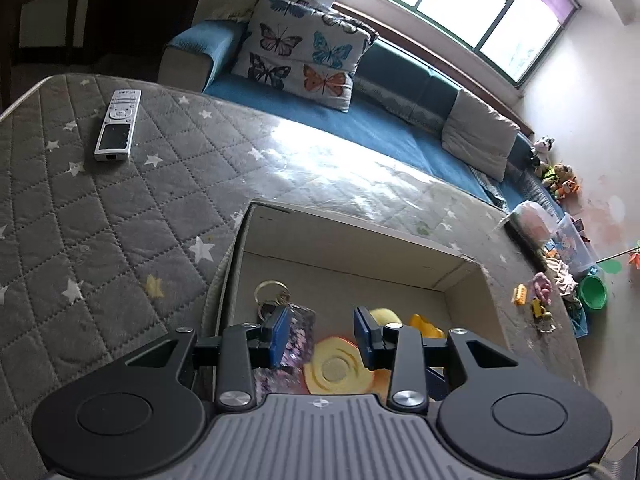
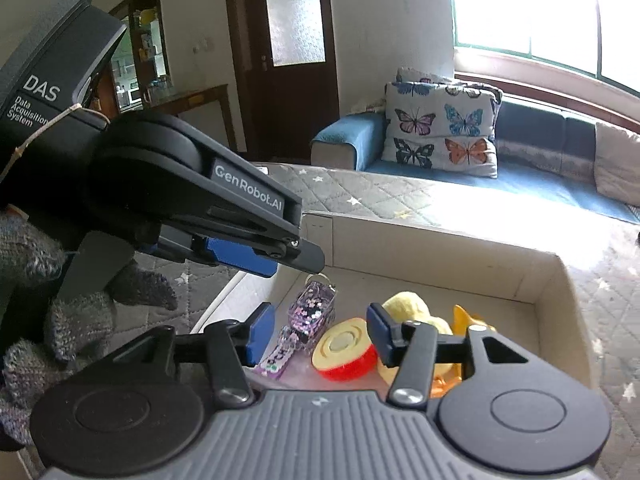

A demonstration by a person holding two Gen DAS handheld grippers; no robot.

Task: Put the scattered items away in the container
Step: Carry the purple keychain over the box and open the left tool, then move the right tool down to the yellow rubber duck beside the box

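Left gripper: hangs over the near part of the box, its blue-padded fingers spread wide with nothing between them.
Right gripper: also over the near part of the box, fingers wide apart and holding nothing.
Box: shallow cardboard container lying on the tabletop, open top, directly below and ahead of both grippers.
Yellow-and-red disc: lies in the box, right under the gap of the right gripper; in the left wrist view it sits just beyond the left gripper's gap.
Glitter keychain: purple, clear, with a metal ring at its far end; in the box, left of the disc and just beyond the right gripper's left finger.
Purple strap: lies in the box close beside that same left finger.
Yellow plush: in the box, partly hidden behind the right gripper's right finger.
Orange toy: in the box, right of the plush.
Remote control: silver, outside the box, on the far left of the tabletop, well apart from the left gripper.
Tabletop: covered with a grey quilted cloth with star print.
Small toys: a yellow and a pink piece on the right edge of the tabletop, outside the box.
Sofa: blue, beyond the tabletop, with a butterfly cushion.
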